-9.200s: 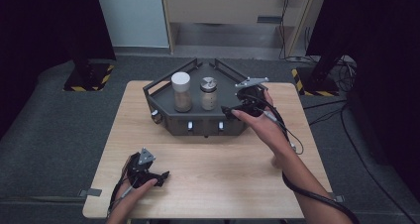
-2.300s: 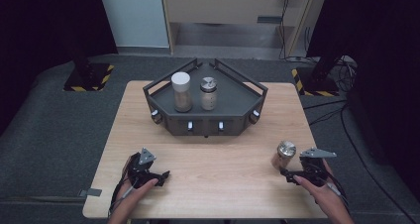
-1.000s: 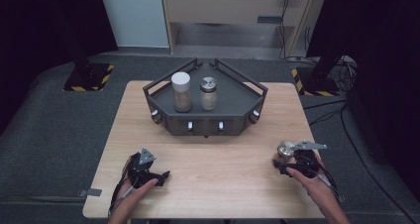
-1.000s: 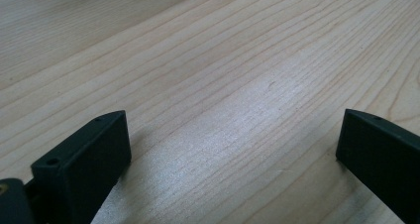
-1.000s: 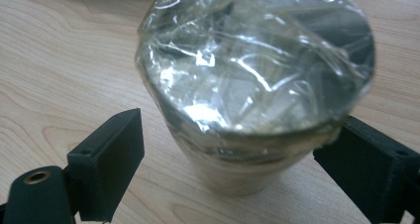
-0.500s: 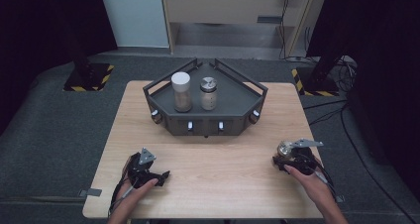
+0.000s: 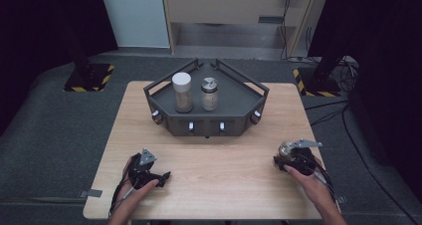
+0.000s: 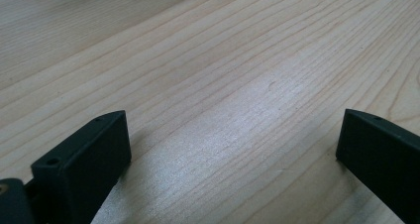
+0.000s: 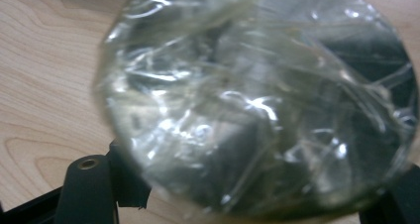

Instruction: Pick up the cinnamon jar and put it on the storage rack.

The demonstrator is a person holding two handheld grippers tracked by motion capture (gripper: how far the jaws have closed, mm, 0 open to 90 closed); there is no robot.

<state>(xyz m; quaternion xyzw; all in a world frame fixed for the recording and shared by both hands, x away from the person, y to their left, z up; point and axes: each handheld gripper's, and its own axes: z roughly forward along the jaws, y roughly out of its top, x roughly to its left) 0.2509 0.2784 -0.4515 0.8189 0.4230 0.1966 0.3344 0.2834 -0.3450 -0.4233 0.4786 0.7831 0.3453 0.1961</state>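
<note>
A small jar [image 7: 285, 148] with a shiny, crinkled wrap over its top [image 9: 257, 100] stands on the wooden table [image 7: 224, 165] near its right edge. My right gripper [image 7: 291, 158] is shut on this jar; its jaws have just been closing on it. One black finger [image 9: 86, 184] shows below the jar at the left. At the front left, my left gripper [image 7: 163, 178] rests low over the table. Its jaws [image 8: 233, 149] stand wide open with bare wood between them.
A dark grey angular tray [image 7: 239, 103] with knobs along its front stands at the table's far middle. It holds a white-lidded jar [image 7: 182, 92] and a silver-lidded jar [image 7: 209, 93]. Grey floor surrounds the table.
The right gripper, beside the jar two seconds ago, has moved up to it and closed around it. The left hand and gripper have stayed put.
</note>
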